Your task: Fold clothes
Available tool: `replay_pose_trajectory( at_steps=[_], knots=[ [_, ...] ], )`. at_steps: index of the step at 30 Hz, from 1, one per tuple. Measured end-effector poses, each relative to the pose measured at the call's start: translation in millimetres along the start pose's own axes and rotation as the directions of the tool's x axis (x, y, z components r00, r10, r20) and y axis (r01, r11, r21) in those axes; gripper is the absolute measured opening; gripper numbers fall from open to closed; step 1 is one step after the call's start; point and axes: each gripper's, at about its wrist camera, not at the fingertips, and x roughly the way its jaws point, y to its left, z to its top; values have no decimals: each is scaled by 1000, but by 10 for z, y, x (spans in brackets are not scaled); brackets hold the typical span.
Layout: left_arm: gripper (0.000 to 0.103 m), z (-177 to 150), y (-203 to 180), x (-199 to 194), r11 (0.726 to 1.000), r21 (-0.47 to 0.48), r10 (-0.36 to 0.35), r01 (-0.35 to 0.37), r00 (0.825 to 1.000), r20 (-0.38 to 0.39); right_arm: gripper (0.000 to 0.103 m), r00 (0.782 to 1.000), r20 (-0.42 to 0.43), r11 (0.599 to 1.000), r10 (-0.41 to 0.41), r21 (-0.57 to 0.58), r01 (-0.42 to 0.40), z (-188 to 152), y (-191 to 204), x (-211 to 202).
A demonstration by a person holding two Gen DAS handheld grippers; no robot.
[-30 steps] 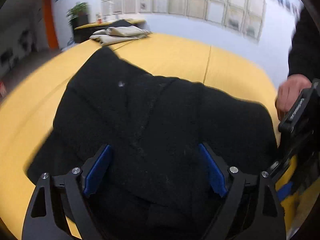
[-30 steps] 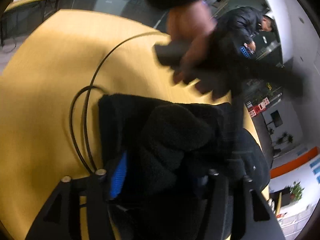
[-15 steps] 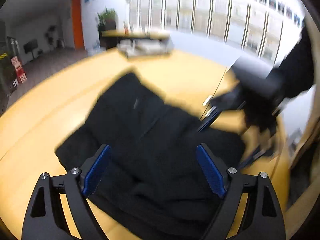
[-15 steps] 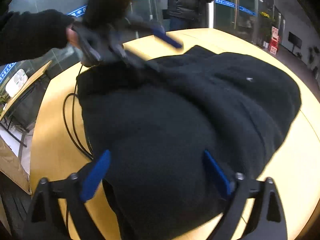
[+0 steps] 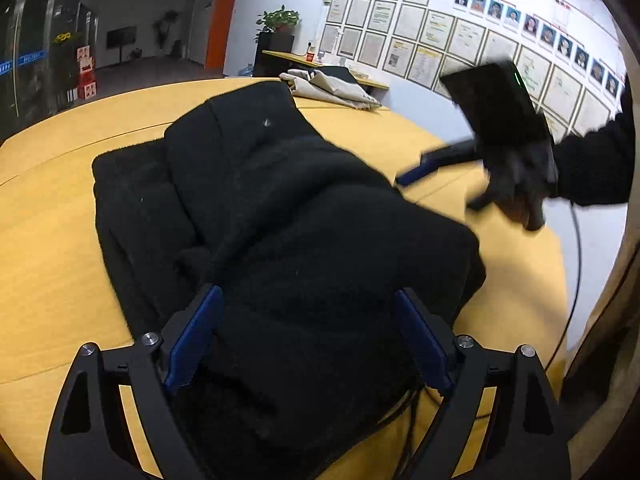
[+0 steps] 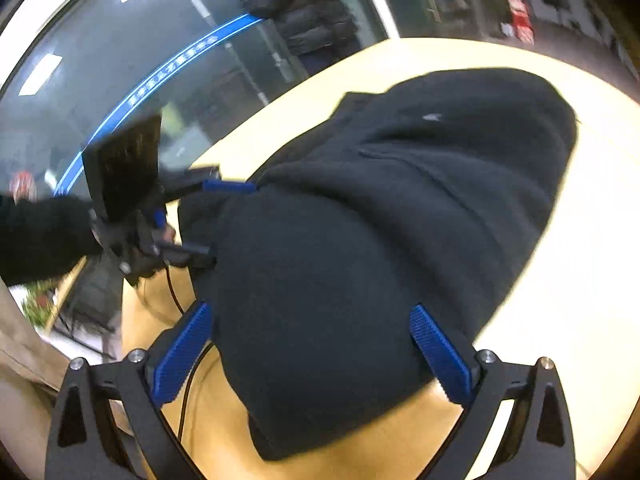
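A black fleece garment (image 5: 280,220) lies folded in a thick bundle on the yellow table (image 5: 52,216). It also fills the right wrist view (image 6: 380,240). My left gripper (image 5: 308,336) is open and empty, its blue pads just above the near end of the bundle. My right gripper (image 6: 312,352) is open and empty over the other end. In the left wrist view the right gripper (image 5: 500,152) hovers at the right, apart from the cloth. In the right wrist view the left gripper (image 6: 180,216) sits at the bundle's left edge.
A beige folded garment (image 5: 328,88) lies at the table's far side. A black cable (image 6: 188,392) runs along the table beside the bundle. A person in a dark coat (image 6: 304,12) stands beyond the table. The table edge (image 5: 576,320) is close on the right.
The right gripper let go of the black garment a second ago and opened. Both grippers pulled back from the bundle and swung around it; the garment now lies more compactly folded.
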Motion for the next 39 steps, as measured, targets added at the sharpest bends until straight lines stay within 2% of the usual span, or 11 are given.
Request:
replay_pose_trajectory(
  at_steps=[4, 6, 9, 13, 16, 20, 24, 27, 29, 32, 39],
  knots=[
    [88, 132, 45, -42, 996, -89, -3, 1, 1000, -25, 103, 1000, 25, 989, -14, 150, 10, 76, -399, -152],
    [93, 197, 136, -85, 979, -203, 22, -28, 999, -34, 103, 1000, -21, 976, 13, 219, -8, 55, -600, -97],
    [93, 100, 440, -130, 885, -462, 21, -50, 997, -69, 103, 994, -98, 961, 56, 274, -28, 59, -863, 112],
    [98, -215, 738, -5, 736, -675, -61, -55, 987, -148, 103, 987, -109, 942, 120, 326, -78, 130, -1083, 369],
    [103, -277, 800, 120, 740, -671, -107, -46, 977, -185, 103, 985, -102, 934, 137, 345, -94, 193, -1168, 442],
    [103, -433, 975, 214, 643, -763, -248, 65, 960, -127, 103, 989, -107, 943, 99, 326, -59, 192, -1140, 455],
    [103, -395, 930, 283, 624, -777, -300, 85, 944, -138, 103, 990, -136, 953, 35, 303, 8, 184, -1071, 485],
    [99, -346, 889, 289, 610, -787, -306, 94, 944, -124, 91, 990, -138, 954, -23, 294, 64, 159, -1014, 474],
    [84, -312, 861, 279, 605, -790, -308, 102, 944, -114, 58, 991, -110, 953, -78, 283, 107, 155, -916, 382],
    [68, -172, 819, 88, 650, -753, -278, 105, 955, -107, 43, 982, -71, 958, -175, 216, 186, 194, -631, 230],
    [65, 394, 977, -496, 733, -668, -169, 126, 986, 1, 41, 954, 187, 970, -233, 119, 213, 707, -194, -343]
  ],
)
